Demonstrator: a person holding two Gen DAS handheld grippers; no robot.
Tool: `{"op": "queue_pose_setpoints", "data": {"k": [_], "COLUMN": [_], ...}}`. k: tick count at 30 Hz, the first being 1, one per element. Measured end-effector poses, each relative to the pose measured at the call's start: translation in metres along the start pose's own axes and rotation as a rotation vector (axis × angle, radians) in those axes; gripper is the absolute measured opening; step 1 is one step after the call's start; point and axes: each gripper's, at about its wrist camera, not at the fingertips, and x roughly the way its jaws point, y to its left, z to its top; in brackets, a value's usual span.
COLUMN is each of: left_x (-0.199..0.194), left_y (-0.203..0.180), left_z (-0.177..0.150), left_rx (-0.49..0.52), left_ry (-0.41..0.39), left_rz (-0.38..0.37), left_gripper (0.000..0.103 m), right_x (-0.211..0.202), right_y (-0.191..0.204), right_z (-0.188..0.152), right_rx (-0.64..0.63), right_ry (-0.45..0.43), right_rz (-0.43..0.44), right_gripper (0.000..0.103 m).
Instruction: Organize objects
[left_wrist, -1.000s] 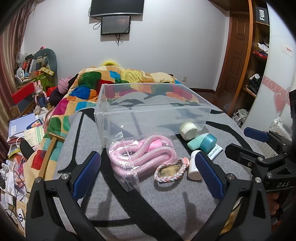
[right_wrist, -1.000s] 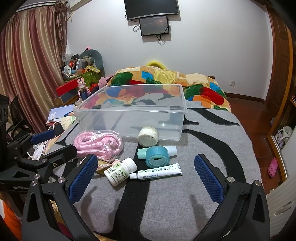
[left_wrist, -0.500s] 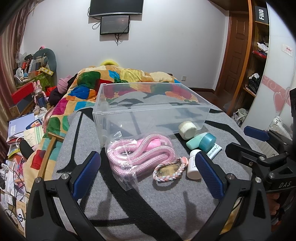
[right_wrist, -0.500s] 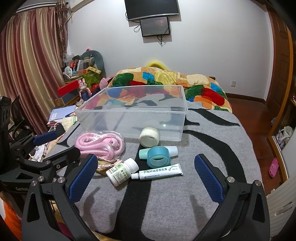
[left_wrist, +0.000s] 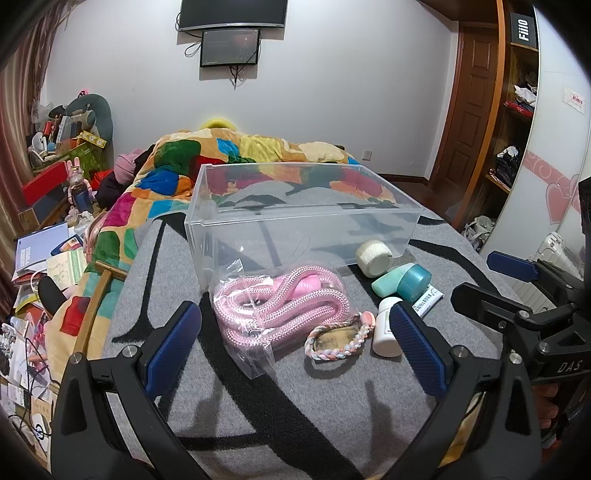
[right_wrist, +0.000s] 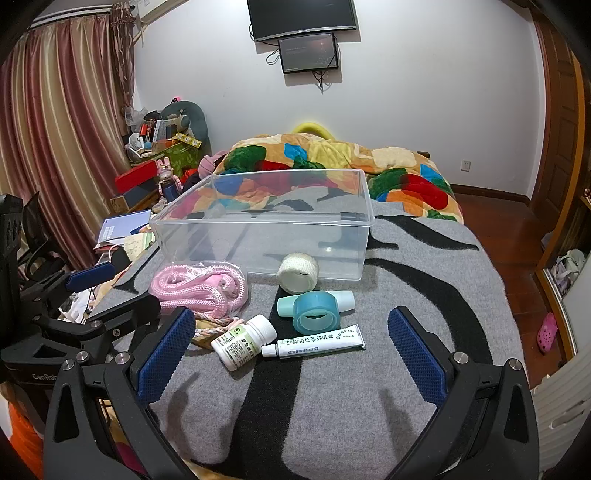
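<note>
A clear plastic box (left_wrist: 295, 218) (right_wrist: 266, 229) stands empty on the grey and black blanket. In front of it lie a bagged pink rope (left_wrist: 280, 302) (right_wrist: 199, 284), a braided bracelet (left_wrist: 336, 341), a white pill bottle (right_wrist: 243, 341) (left_wrist: 384, 332), an ointment tube (right_wrist: 317, 341), a teal tape roll (right_wrist: 316, 314) (left_wrist: 413, 282), a teal tube (right_wrist: 343, 297) and a white bandage roll (right_wrist: 297, 272) (left_wrist: 373, 257). My left gripper (left_wrist: 295, 350) is open and empty, near the rope and bracelet. My right gripper (right_wrist: 291, 350) is open and empty, around the bottle and tube.
A colourful quilt (right_wrist: 332, 166) lies behind the box. Cluttered boxes, papers and a toy sit on the left side (left_wrist: 55, 206). The bed's right edge drops to a wooden floor (right_wrist: 524, 236). A wardrobe (left_wrist: 517, 110) stands at the right.
Both grippers have moved slightly forward toward the objects. Both stay open and nothing on the blanket has moved.
</note>
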Motion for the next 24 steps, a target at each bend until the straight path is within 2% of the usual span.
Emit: {"op": "queue_pose_setpoints", "data": {"k": [24], "left_x": [0.0006], "left_y": [-0.0013], "left_z": [-0.0015], "left_rx": [-0.001], "left_ry": [0.004], "left_rz": [0.001], "left_gripper": [0.103], "right_x": [0.0004], "right_y": [-0.0001], "right_z": [0.0002], "right_rx": [0.003], "right_ry": [0.001], "right_rz": [0.002], "right_gripper": [0.103]}}
